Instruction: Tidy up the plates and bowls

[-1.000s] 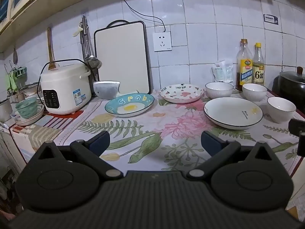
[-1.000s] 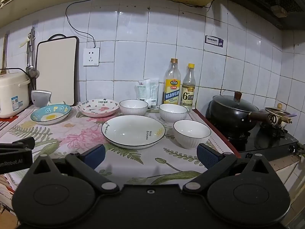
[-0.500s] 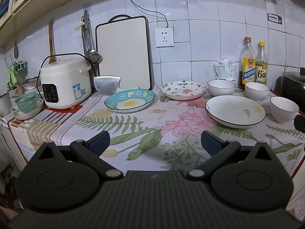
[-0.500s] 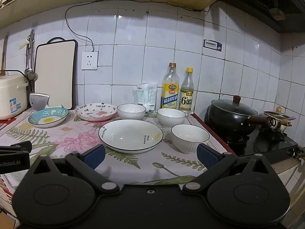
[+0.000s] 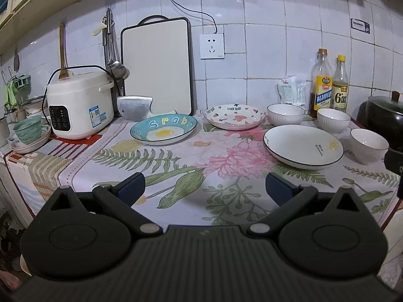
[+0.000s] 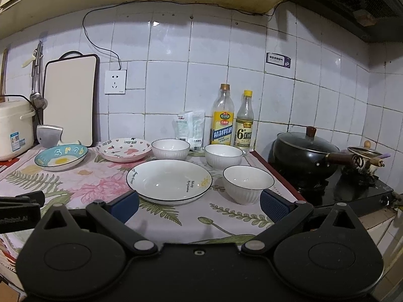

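On the floral cloth lie a blue egg-print plate [image 5: 163,128] [image 6: 61,157], a pink-patterned plate [image 5: 234,116] [image 6: 124,149] and a large white black-rimmed plate [image 5: 303,146] [image 6: 169,181]. Three white ribbed bowls stand around the white plate: one behind it [image 5: 286,114] [image 6: 170,148], one at the back right [image 5: 333,120] [image 6: 223,155], one nearest on the right [image 5: 369,145] [image 6: 248,184]. My left gripper [image 5: 204,188] is open over the cloth's front part, holding nothing. My right gripper [image 6: 199,205] is open too, just short of the white plate and the nearest bowl.
A rice cooker [image 5: 80,104], a cleaver [image 5: 134,107] and a cutting board [image 5: 157,66] stand at the back left. Two bottles [image 6: 222,117] and a packet [image 6: 190,128] line the wall. A black pot [image 6: 306,156] sits on the stove at right. Green bowl on plates [image 5: 27,132] far left.
Both views have shifted slightly over the last second; the dishes sit a little lower in the right wrist view. Both grippers stayed open and no dish moved.
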`<state>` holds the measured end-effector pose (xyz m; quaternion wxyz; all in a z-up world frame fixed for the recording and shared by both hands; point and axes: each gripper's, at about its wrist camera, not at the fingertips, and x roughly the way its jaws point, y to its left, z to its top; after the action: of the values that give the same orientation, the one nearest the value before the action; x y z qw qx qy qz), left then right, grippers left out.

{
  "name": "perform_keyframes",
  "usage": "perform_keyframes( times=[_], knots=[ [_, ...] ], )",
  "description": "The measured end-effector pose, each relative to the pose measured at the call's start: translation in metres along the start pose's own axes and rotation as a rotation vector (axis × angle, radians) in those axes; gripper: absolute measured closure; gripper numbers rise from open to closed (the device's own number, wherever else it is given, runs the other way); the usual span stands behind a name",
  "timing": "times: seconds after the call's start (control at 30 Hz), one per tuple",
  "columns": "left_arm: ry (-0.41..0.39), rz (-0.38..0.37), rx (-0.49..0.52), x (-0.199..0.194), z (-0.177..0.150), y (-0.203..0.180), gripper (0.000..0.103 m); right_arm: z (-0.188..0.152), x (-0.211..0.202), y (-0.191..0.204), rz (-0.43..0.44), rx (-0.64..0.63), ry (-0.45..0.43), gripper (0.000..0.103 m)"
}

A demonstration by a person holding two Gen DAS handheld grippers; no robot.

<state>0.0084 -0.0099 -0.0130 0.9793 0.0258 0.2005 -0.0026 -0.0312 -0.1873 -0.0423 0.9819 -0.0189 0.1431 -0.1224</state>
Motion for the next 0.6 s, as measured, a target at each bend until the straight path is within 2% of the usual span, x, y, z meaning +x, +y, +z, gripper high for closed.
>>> perform_keyframes(
  times=[0.6],
  knots=[
    [-0.029, -0.005, 0.005, -0.014, 0.001, -0.003, 0.000, -0.007, -0.001, -0.020, -0.031, 0.042, -0.032, 0.000]
  ],
)
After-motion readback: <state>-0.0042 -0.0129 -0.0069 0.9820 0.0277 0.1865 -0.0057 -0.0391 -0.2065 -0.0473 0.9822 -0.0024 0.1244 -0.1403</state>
